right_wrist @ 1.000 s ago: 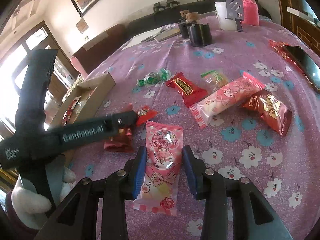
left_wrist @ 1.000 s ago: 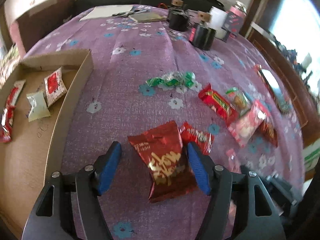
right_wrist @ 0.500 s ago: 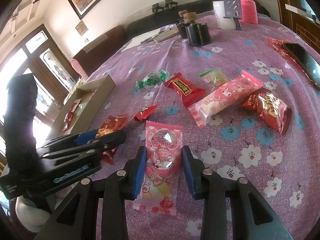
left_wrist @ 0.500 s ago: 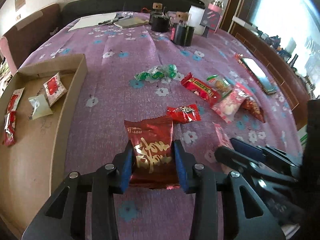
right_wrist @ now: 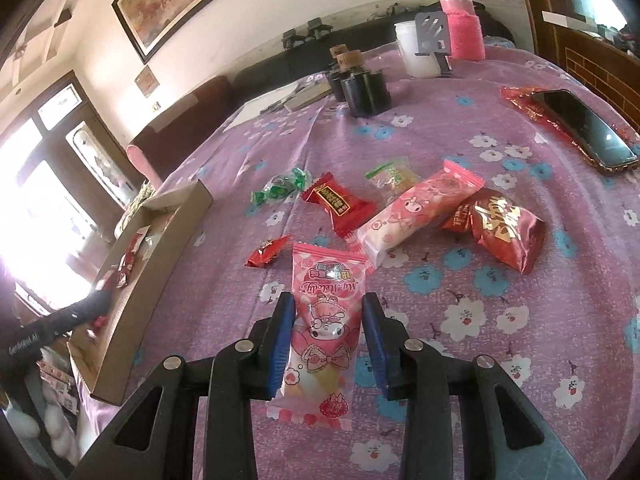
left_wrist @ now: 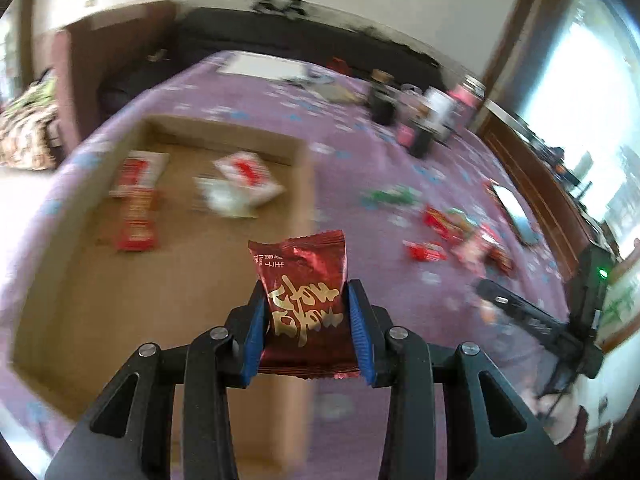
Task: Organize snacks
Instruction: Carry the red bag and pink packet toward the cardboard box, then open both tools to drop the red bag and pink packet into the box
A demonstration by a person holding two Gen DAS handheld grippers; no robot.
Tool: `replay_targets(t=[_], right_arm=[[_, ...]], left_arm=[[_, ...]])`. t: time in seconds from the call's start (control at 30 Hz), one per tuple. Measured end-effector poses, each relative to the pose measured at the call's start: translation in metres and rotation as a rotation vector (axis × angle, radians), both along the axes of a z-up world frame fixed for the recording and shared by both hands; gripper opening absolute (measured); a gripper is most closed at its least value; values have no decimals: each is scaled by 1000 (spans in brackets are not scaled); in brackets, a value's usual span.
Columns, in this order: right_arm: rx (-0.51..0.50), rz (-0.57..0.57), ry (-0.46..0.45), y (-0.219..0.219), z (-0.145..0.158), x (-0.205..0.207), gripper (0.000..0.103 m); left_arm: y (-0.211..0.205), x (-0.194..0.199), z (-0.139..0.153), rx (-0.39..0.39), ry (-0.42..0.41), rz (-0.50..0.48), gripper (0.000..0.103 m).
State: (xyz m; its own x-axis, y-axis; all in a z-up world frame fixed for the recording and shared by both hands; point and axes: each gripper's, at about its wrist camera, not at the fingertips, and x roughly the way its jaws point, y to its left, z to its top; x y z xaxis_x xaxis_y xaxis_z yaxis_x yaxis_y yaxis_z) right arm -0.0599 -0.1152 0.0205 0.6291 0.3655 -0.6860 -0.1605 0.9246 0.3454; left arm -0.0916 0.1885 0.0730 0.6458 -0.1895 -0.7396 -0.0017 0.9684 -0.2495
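My left gripper (left_wrist: 307,300) is shut on a dark red snack packet (left_wrist: 306,292) with gold lettering and holds it in the air over the right edge of the cardboard box (left_wrist: 72,280). The box holds several red and white packets (left_wrist: 244,174). My right gripper (right_wrist: 329,320) is shut on a pink My Melody packet (right_wrist: 326,320) that lies on the purple flowered tablecloth (right_wrist: 500,312). The left gripper's body (right_wrist: 60,320) shows over the box in the right wrist view.
Loose snacks lie on the cloth: a long pink packet (right_wrist: 416,208), a red gold-lettered packet (right_wrist: 506,232), a red candy bar (right_wrist: 338,204), a small red candy (right_wrist: 266,251), green candy (right_wrist: 280,190). A phone (right_wrist: 580,128), black jars (right_wrist: 366,90) and a pink flask (right_wrist: 462,28) stand farther back.
My left gripper has lifted the dark red packet off the table and swung left over the box. The right gripper has stayed shut on the pink packet.
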Motion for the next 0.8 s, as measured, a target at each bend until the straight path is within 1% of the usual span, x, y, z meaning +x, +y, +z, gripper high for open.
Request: replay_targets(t=[0.1,0.2,0.27,0.4,0.47,0.57,0.67,0.73,0.8], right_arm=[[-29,5,-9,8,6,-4,35],[2,46,-16,26,20,-8,35],[-3,87,-30,47,33,-9,35],[-73,179,-64,100,52,-4,35],[-91,212,-69,123,56,0,35],[-113,272,-73,163,60,5,35],[-145,339,-66,207,60,13,35],[-164,368,-56,228,56,17,35],[-188,405,-30,254,48,26,35]], left_arm=[[38,-3,-1,15,6,76,36],[67,-2,-6,15,20,127,36],[82,3,-11,9,36,154,36],[99,14,-20,6,59,169,36],[103,20,-24,6,75,171,36],[111,27,-28,30,94,176,36],[119,34,-33,43,121,180,36],[123,38,-37,45,137,176,36],[124,41,-39,43,145,167,36]])
